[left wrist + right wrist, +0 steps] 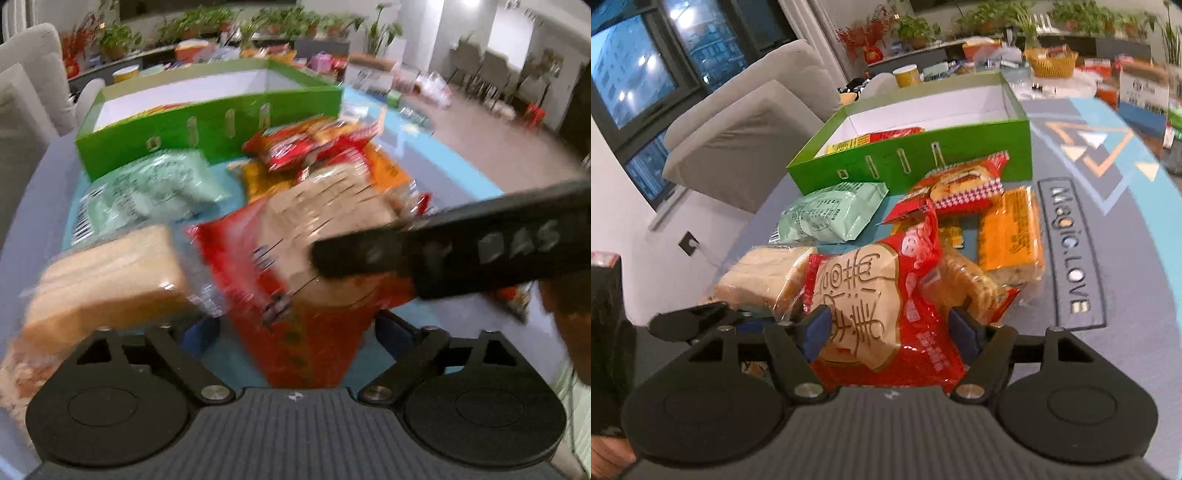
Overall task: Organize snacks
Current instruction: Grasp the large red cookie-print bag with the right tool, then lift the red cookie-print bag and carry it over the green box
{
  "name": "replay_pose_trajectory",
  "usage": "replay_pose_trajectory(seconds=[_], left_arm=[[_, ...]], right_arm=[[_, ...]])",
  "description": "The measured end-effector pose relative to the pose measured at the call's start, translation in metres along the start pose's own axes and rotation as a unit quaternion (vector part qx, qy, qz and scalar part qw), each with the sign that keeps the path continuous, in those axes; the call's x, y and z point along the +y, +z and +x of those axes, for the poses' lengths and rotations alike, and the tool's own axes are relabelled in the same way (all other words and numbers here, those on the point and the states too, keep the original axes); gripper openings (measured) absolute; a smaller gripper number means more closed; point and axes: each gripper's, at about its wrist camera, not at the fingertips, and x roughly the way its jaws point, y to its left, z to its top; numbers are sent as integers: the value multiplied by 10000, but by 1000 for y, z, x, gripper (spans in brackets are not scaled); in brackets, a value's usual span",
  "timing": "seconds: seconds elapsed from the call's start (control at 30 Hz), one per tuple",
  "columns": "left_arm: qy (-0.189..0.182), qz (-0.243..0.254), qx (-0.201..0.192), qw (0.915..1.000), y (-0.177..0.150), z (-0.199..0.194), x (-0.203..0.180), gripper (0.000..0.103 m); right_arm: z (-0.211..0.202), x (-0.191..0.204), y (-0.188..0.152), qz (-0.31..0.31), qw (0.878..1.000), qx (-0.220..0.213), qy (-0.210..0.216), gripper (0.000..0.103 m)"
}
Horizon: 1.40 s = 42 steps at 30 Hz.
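Between our right gripper (pixel 888 326) fingers lies a red snack packet (pixel 886 306) with a tan panel of brush-style characters; its blue pads (pixel 818 330) stand spread on either side of the packet, and we cannot tell whether they touch it. Only this view shows the mat's lettering (pixel 1071 251), "Magic.LOVE", off to the gripper's right, and a dark window at upper left. Our left gripper (pixel 295 332) is also spread wide, its fingertips mostly hidden under the same red packet (pixel 303 295), so contact cannot be judged. Its blurred view alone shows a black finger (pixel 461 247) of the right gripper crossing from the right, marked with letters reading about "DAS".

Ahead of both grippers the desk (pixel 1145 350) carries a heap: a pale green bag (pixel 831 214) with small unreadable print, a clear-wrapped loaf of sliced bread (pixel 764 277) to the left, an orange pack (pixel 1012 229) and a red pastry pack (pixel 964 181). Beyond stands an open green box (pixel 923 158), white inside, holding a red-and-yellow packet (pixel 875 138).
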Motion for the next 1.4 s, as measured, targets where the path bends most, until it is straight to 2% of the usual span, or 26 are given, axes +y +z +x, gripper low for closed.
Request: replay_pose_trajectory(seconds=[0.03, 0.07, 0.13, 0.23, 0.43, 0.63, 0.9, 1.07, 1.4], left_arm=[[-21, -67, -34, 10000, 1, -1, -1, 78], [-65, -96, -84, 9999, 1, -4, -1, 71], [-218, -43, -234, 9995, 2, -14, -3, 63], [-336, -46, -312, 9989, 5, -21, -5, 62], [-524, -34, -239, 9983, 5, -23, -12, 61], [-258, 303, -572, 9976, 19, -35, -26, 60], [176, 520, -1029, 9932, 70, -42, -13, 60], [283, 501, -1095, 9923, 107, -34, -1, 60], [430, 609, -1029, 9919, 156, 6, 10, 60]], right_arm=[[0, 2, -1, -26, 10000, -17, 46, 70], [-2, 5, -2, -108, 9999, -44, 42, 69], [-8, 13, -5, -404, 9991, -124, -59, 68], [-19, 18, -8, -594, 9979, -244, -122, 67], [-32, 6, -8, -302, 9992, -246, -125, 65], [-46, 10, -3, -225, 9980, -578, -74, 64], [-41, 9, 44, -29, 9933, -1146, 134, 64], [-32, 3, 77, -7, 9909, -1330, 217, 64], [-3, -26, 122, 199, 9887, -1473, 215, 64]])
